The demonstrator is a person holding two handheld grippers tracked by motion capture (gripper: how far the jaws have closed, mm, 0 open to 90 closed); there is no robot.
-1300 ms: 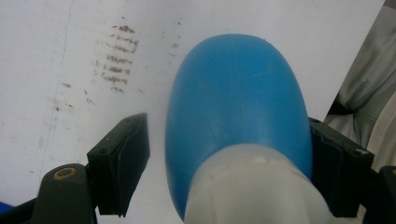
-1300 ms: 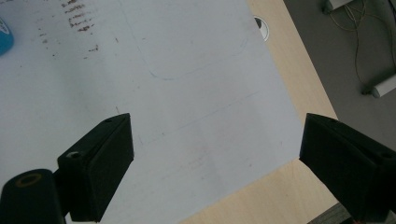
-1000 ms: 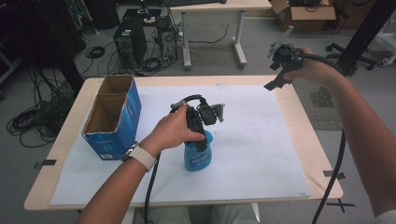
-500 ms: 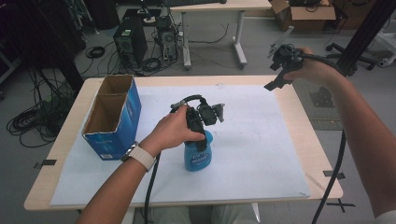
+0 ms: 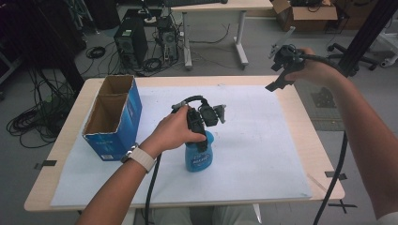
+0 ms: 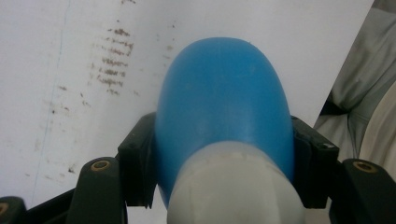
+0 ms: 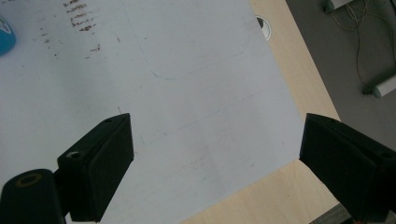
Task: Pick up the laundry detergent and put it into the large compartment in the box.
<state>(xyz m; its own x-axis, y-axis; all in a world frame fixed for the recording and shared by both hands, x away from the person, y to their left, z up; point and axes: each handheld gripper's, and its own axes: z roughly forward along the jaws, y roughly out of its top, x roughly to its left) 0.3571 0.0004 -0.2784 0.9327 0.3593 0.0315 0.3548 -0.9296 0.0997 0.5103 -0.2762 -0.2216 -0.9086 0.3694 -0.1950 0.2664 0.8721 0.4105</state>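
Observation:
A blue bottle (image 5: 199, 160) with a white label stands upright on the white paper sheet (image 5: 263, 140) near the middle of the table. My left gripper (image 5: 202, 140) comes down from above and is shut on its upper part. In the left gripper view the blue bottle (image 6: 224, 102) sits squeezed between the two black pads (image 6: 137, 163), its pale cap end nearest the camera. My right gripper (image 5: 278, 65) is held high over the table's far right corner, open and empty. The right gripper view looks down past its wide-apart jaws onto the paper (image 7: 187, 93), with a sliver of the bottle (image 7: 4, 39) at the left edge.
An open blue cardboard box (image 5: 112, 117) with two compartments stands at the left of the table. The wooden table edge (image 5: 309, 140) runs along the right of the paper. Computer towers (image 5: 131, 44) and cables lie on the floor beyond.

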